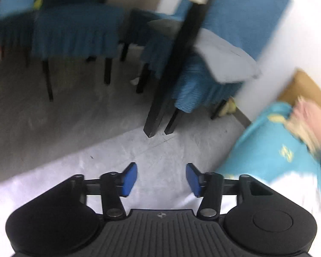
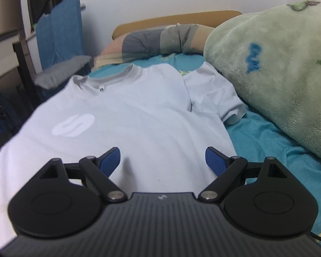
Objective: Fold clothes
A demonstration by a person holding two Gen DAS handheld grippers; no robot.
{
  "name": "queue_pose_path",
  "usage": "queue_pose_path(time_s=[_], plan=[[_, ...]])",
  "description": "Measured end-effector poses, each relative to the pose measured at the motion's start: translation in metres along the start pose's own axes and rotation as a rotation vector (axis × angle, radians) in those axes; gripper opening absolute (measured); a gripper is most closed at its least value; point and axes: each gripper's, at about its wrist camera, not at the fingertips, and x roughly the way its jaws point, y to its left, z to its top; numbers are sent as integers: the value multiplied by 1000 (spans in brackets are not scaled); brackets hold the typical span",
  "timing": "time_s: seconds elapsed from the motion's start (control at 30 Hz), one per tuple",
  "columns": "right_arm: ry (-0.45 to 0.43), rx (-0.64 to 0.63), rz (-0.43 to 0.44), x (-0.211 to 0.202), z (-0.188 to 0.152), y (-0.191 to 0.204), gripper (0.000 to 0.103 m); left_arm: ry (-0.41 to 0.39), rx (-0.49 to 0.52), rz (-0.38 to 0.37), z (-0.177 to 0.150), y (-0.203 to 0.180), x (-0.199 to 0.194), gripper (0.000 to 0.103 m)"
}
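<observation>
A white T-shirt [image 2: 128, 111] lies spread flat on a bed with a teal sheet [image 2: 267, 141], collar at the far end, a white logo [image 2: 73, 125] on its chest and one short sleeve [image 2: 220, 94] out to the right. My right gripper [image 2: 162, 160] is open and empty, just above the shirt's lower part. My left gripper [image 1: 161, 178] is open and empty, over white cloth [image 1: 152, 150] at the bed's left edge, pointing toward the floor. The left wrist view is blurred.
A green fleece blanket [image 2: 278, 68] is heaped on the bed's right side. Pillows [image 2: 156, 40] lie against the wooden headboard [image 2: 177, 18]. Blue-covered chairs [image 1: 75, 32] and a dark table leg [image 1: 171, 75] stand on the grey floor left of the bed.
</observation>
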Motion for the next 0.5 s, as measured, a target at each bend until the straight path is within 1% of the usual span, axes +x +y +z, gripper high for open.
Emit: queue_pose_path(time_s=[0.07, 0.1, 0.17, 0.27, 0.3, 0.4, 0.5], plan=[[-17, 3, 15, -7, 3, -2, 88, -13, 76, -28, -7, -15, -38, 62], [-34, -11, 19, -12, 6, -1, 88, -28, 112, -50, -12, -26, -60, 68], [-68, -31, 31, -22, 10, -1, 88, -55, 176, -95, -25, -46, -106, 77], [-97, -38, 52, -37, 14, -2, 88, -85, 267, -169, -54, -70, -173, 82], [-102, -35, 60, -42, 14, -2, 88, -87, 283, -190, -67, -77, -193, 87], [-105, -7, 96, -59, 16, -6, 88, -40, 312, -233, -117, -96, -241, 89], [-109, 11, 115, -81, 18, -10, 88, 25, 332, -268, -159, -101, -261, 89]])
